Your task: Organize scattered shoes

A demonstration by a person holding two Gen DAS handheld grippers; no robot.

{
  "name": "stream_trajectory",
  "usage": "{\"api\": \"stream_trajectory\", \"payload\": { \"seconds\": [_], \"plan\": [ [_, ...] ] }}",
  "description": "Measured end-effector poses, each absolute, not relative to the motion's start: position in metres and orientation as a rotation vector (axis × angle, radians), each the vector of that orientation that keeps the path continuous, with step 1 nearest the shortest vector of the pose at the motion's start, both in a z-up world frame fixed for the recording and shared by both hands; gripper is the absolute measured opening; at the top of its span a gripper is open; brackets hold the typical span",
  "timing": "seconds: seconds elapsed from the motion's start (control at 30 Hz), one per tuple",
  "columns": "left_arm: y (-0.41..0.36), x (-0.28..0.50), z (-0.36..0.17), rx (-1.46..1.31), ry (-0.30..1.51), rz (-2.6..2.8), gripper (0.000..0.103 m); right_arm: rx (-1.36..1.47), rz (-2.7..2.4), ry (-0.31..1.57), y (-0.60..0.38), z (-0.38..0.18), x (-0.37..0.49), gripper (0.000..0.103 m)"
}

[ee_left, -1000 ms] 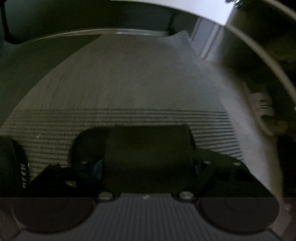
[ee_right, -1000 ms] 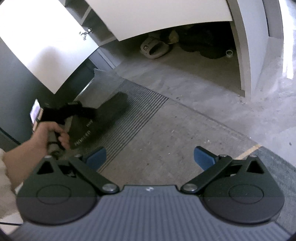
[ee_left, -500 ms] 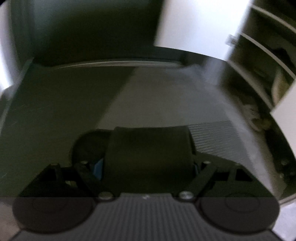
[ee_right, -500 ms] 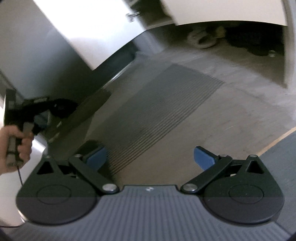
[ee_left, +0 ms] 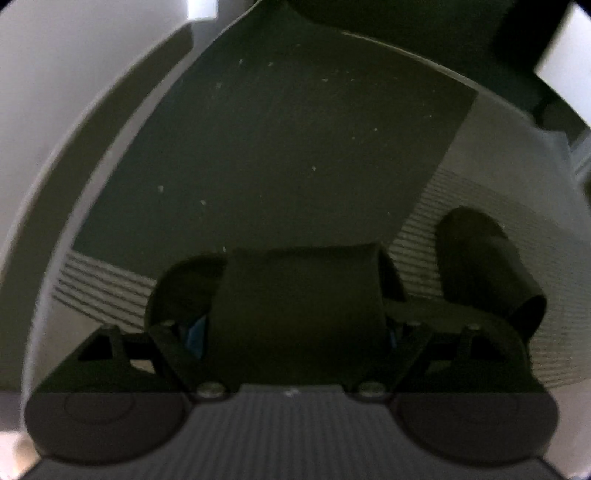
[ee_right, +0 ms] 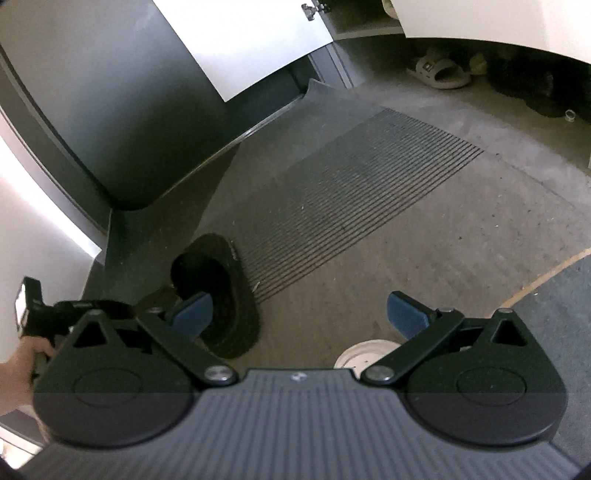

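Black slipper (ee_left: pixel 299 314) hiding left claw (ee_left: pixel 295 332) fingertips; dark shoes (ee_right: pixel 532 85) indistinct.

Right gripper (ee_right: pixel 301 314) jaws wide apart, nothing between. Black rubber slide sandal (ee_right: pixel 221 295) on ribbed grey floor mat (ee_right: pixel 351 192) edge, beside left gripper (ee_right: pixel 74 317). Beige slide sandal (ee_right: pixel 439 70) under white cabinet (ee_right: pixel 480 18).
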State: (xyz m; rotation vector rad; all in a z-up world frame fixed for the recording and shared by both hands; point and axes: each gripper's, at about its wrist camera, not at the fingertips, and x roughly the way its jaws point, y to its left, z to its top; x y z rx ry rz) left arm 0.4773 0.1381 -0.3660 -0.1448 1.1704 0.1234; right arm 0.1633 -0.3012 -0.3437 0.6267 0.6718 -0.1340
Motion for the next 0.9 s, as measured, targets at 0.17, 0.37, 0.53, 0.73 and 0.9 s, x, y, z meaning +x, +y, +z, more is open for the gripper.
{"api": "stream_trajectory", "payload": {
  "seconds": [0.17, 0.37, 0.53, 0.73, 0.9],
  "plan": [
    [0.134, 0.482, -0.381, -0.058, 1.167, 0.078, 0.08, 0.638, -0.141, 0.683, -0.301, -0.35, 0.167, 0.103],
    [0.135, 0.473, -0.394, 0.036, 1.209, 0.061, 0.075, 0.646, -0.135, 0.69, -0.301, -0.352, 0.168, 0.103],
    [0.128, 0.448, -0.348, -0.026, 1.233, 0.061, 0.081, 0.577, -0.076, 0.67, -0.298, -0.32, 0.164, 0.103],
    [0.098, 0.405, -0.244, -0.124, 1.169, -0.056, 0.09, 0.32, 0.142, 0.69, -0.262, -0.245, 0.155, 0.103],
    [0.052, 0.365, -0.132, -0.013, 1.124, -0.049, 0.095, 0.089, 0.396, 0.738, -0.223, -0.151, 0.149, 0.103]
  ]
}}
